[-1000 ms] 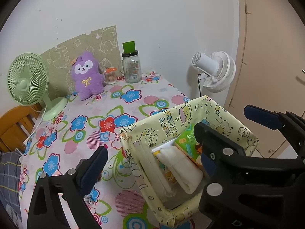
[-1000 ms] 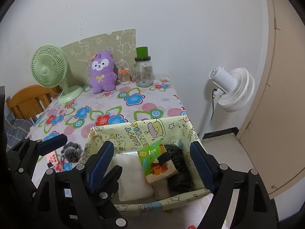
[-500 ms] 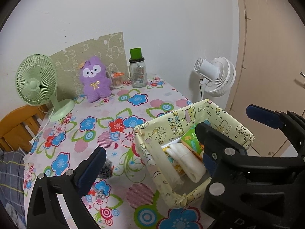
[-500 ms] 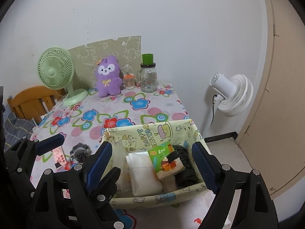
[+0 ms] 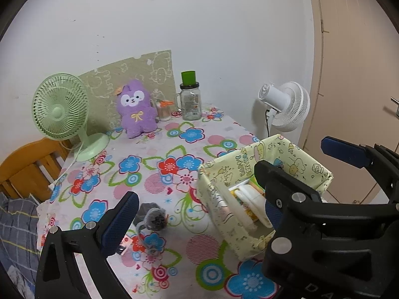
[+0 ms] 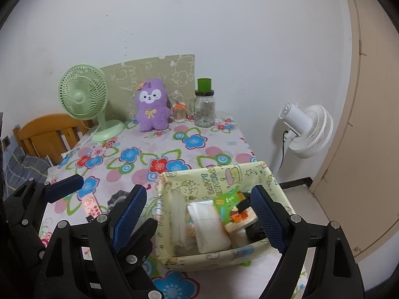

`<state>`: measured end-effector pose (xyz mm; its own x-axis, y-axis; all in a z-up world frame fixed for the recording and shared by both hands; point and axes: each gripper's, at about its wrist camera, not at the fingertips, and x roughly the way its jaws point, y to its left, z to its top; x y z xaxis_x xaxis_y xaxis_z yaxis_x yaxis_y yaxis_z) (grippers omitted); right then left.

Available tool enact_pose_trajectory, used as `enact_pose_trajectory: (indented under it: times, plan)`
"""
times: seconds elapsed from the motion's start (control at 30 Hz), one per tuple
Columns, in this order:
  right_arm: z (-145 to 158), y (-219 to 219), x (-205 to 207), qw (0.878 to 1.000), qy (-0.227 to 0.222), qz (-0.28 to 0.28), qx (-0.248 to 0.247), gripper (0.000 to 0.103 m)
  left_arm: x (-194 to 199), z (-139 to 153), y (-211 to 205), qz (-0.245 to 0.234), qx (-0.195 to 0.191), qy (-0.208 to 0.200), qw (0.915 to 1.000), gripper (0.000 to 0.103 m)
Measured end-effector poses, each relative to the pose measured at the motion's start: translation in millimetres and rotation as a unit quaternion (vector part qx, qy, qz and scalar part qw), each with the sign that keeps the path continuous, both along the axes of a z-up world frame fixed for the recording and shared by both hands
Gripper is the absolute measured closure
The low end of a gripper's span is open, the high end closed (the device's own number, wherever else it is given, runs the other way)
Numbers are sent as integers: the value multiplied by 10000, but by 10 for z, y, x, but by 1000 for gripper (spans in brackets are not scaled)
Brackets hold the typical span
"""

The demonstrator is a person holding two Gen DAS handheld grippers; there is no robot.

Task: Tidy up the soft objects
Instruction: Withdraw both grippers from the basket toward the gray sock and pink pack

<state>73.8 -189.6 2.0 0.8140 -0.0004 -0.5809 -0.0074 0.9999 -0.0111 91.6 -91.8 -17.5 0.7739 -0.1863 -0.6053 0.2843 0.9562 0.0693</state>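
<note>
Change since a second ago: both grippers have drawn back and up from the box, so more of the flowered tablecloth [image 5: 174,149] shows in front of them, and a grey fluffy toy [image 5: 154,218] now shows in the left wrist view.
Left gripper [image 5: 197,208]: one blue-padded finger shows at the lower left and a dark finger at the right; they stand wide apart with nothing between the pads.
Right gripper [image 6: 197,218]: jaws wide, empty, held above the near end of the box without touching it.
Box [image 6: 214,174]: pale yellow fabric box printed with cartoon figures, at the near right edge of the table, open at the top; in the right wrist view it lies between and beyond the two blue pads.
Box contents: a white folded soft pack [image 6: 209,226], a green and orange packet [image 6: 233,205] leaning over it, and something black at the right end.
Grey fluffy toy: on the tablecloth left of the box, just beyond the left gripper's left pad, outside the box.
Purple plush toy [image 5: 136,108]: upright at the far end of the table, white face, yellow bow, well apart from both grippers.
Neighbours: green fan [image 5: 62,109] to its left, glass jar [image 5: 190,102] with a green lid to its right.
</note>
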Motion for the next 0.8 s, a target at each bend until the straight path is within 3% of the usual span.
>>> enact_pose_trajectory:
  times: [0.8]
  plan:
    - [102,626,-50,9988,-142,456,47,15,-97,46,627,386,-133,-141,9991,1]
